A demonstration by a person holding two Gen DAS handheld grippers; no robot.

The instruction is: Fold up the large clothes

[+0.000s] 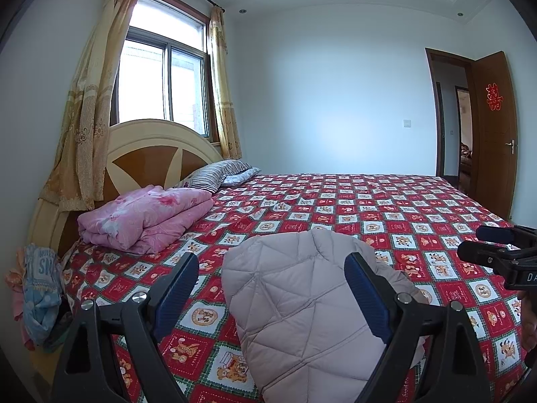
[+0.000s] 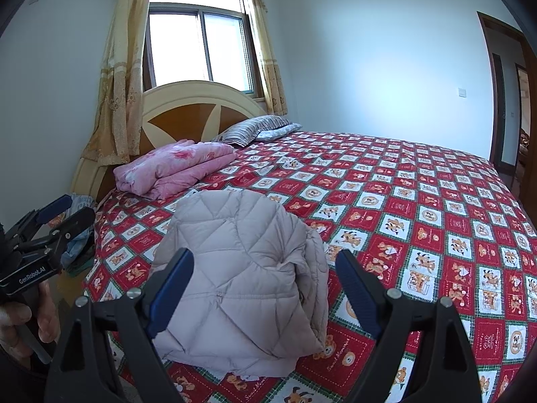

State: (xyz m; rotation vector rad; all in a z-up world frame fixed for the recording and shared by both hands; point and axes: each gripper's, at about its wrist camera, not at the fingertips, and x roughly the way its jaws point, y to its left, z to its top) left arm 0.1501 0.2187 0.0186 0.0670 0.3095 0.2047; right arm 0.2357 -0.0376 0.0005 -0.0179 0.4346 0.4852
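Your puffy jacket (image 2: 241,275) lies in a folded bundle on the bed (image 2: 419,221), at its near edge, on the headboard side. The pink blanket (image 2: 174,168) sits beyond it, closer to the headboard. Your left tongs (image 1: 272,288) and right tongs (image 2: 265,285) are both spread wide, holding nothing. The jacket looks soft, light and squishy, and it may spring open. Pinch a thick folded edge, not the smooth top, which may slip.

Open bedspread (image 2: 419,201) right of folded jacket (image 2: 241,268); pink quilt (image 2: 174,168) seemingly just behind.
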